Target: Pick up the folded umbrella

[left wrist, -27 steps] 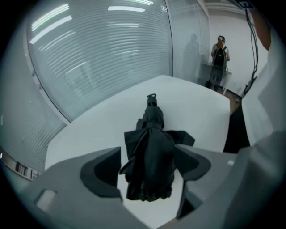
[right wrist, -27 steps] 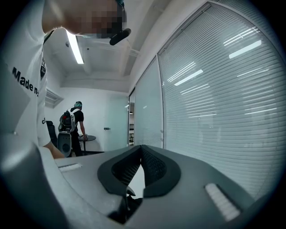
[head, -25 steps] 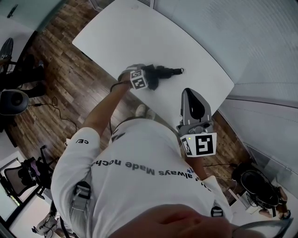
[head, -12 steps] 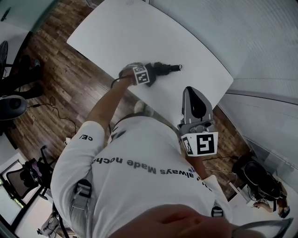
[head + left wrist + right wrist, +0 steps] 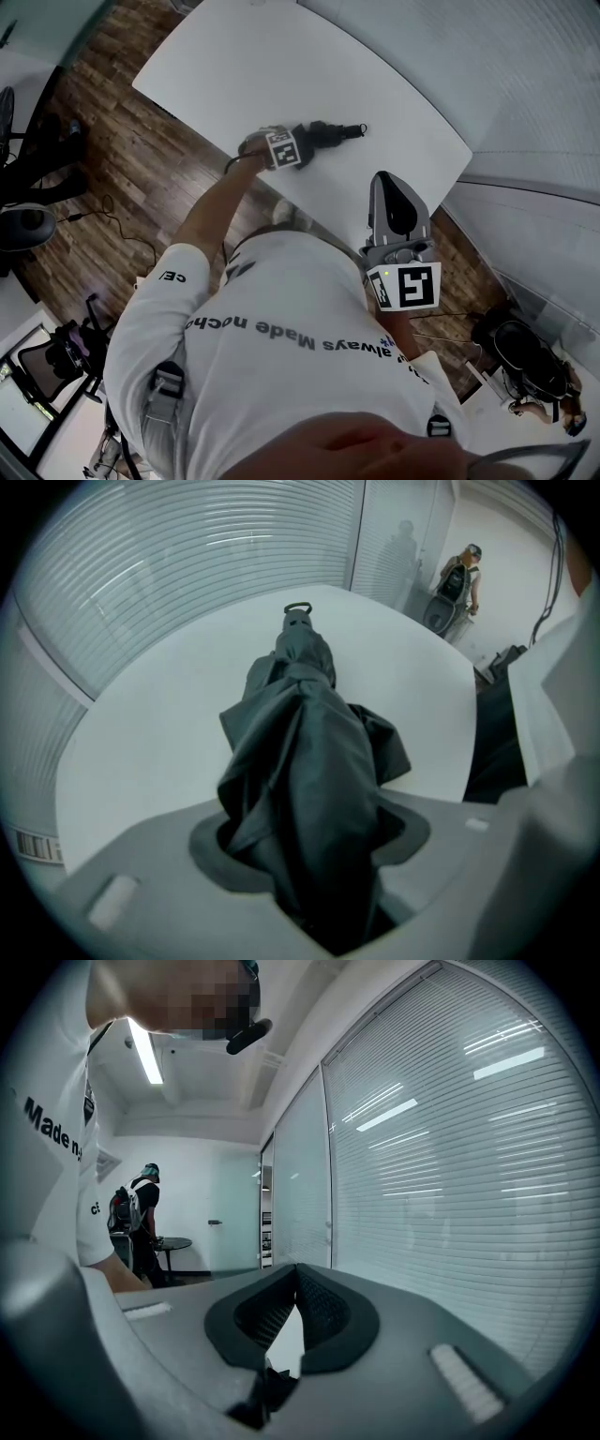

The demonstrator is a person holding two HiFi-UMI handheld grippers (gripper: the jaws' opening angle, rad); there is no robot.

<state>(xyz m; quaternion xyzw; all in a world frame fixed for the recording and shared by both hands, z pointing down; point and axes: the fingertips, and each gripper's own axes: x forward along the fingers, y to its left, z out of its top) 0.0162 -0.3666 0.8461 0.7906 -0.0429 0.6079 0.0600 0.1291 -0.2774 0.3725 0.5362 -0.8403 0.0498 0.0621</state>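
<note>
The folded umbrella [image 5: 330, 133] is dark grey and lies on the white table [image 5: 281, 56], its strap loop [image 5: 362, 127] pointing right. My left gripper [image 5: 305, 145] points steeply down onto its thick end. In the left gripper view the crumpled fabric [image 5: 309, 752] fills the gap of the left gripper [image 5: 314, 832]; its jaws are closing and both pads touch the cloth. The umbrella still rests on the table [image 5: 141, 724]. My right gripper [image 5: 384, 183] hovers level near the table's front edge, shut with nothing in it; its pads [image 5: 319, 1312] meet at the tip of the right gripper [image 5: 298, 1274].
Wooden floor [image 5: 112, 169] and office chairs [image 5: 37, 352] lie to the left. A wall of blinds [image 5: 450, 1147] runs behind the table. A person with a backpack [image 5: 457, 574] stands by a small round table [image 5: 173, 1241] far off.
My left gripper has sunk onto the umbrella's thick end and stopped there. The right gripper has stayed where it was.
</note>
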